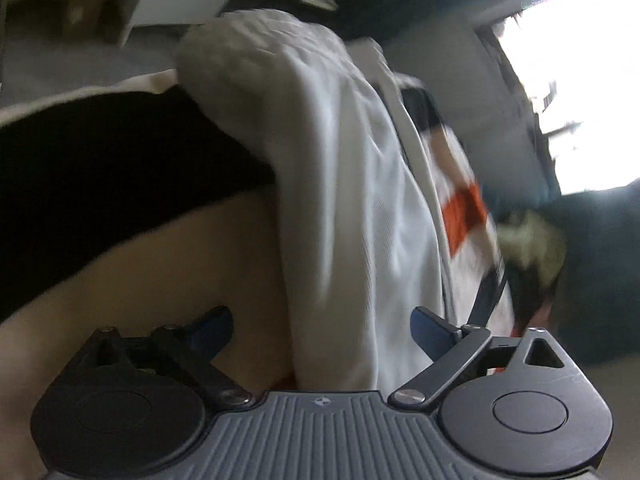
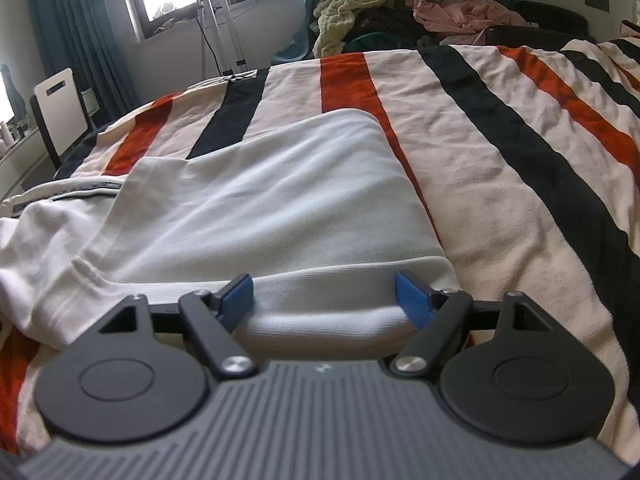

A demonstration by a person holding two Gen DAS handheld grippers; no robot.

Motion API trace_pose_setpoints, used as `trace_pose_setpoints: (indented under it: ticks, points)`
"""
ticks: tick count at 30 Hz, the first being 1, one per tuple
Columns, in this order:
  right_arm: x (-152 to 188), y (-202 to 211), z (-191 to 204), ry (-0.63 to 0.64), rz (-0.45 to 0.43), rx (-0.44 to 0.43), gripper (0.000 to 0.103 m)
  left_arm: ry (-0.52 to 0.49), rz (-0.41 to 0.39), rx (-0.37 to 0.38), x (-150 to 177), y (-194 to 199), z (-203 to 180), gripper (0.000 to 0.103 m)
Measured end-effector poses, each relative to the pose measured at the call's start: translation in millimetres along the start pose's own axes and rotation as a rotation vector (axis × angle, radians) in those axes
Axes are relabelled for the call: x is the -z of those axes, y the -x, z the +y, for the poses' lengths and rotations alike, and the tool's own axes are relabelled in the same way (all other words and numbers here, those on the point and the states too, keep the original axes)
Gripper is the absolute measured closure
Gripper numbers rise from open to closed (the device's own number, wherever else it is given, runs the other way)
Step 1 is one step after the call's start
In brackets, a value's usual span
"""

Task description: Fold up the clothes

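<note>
1. While the white ribbed-knit garment (image 2: 256,200) lies partly folded on the cream blanket with orange and black stripes (image 2: 520,128), the right gripper (image 2: 326,296) sits low at its near edge.
2. Its blue-padded fingers (image 2: 412,300) stand wide apart, with the rolled hem of the garment lying between them; whether the pads press the cloth cannot be told, and the fabric sags loosely between them.
3. From the left wrist view, which is blurred and tilted, the left gripper (image 1: 322,332) also has its jaws spread wide, nothing clamped between them.
4. A hanging fold of the white garment (image 1: 352,208) drapes down past the inside of its right finger (image 1: 430,332), while the left finger stands clear of the cloth.
5. Behind the bed, a heap of loose clothes, a pale yellow knitted piece (image 2: 348,4) and a pink crumpled one (image 2: 464,12) among them, is piled on a dark seat; what holds the heap is hidden.
6. A white clothes steamer stand (image 2: 220,20) stands by the window, beside teal curtains (image 2: 72,28).
7. No basket or bin shows in either view.
</note>
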State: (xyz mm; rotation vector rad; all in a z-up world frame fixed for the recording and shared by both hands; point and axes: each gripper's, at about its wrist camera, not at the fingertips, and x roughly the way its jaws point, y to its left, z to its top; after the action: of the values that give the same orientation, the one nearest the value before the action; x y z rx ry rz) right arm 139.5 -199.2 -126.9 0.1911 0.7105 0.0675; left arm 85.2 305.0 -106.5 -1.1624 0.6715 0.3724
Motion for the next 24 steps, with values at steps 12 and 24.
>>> trace_pose_setpoints:
  ticks: [12, 24]
  points:
    - [3, -5, 9, 0.069, 0.000, 0.030, 0.018, -0.346, -0.339, -0.271, -14, -10, -46, 0.067]
    - [-4, 6, -9, -0.099, -0.025, -0.046, 0.019, -0.823, -0.698, -0.210, 77, 43, -185, 0.087]
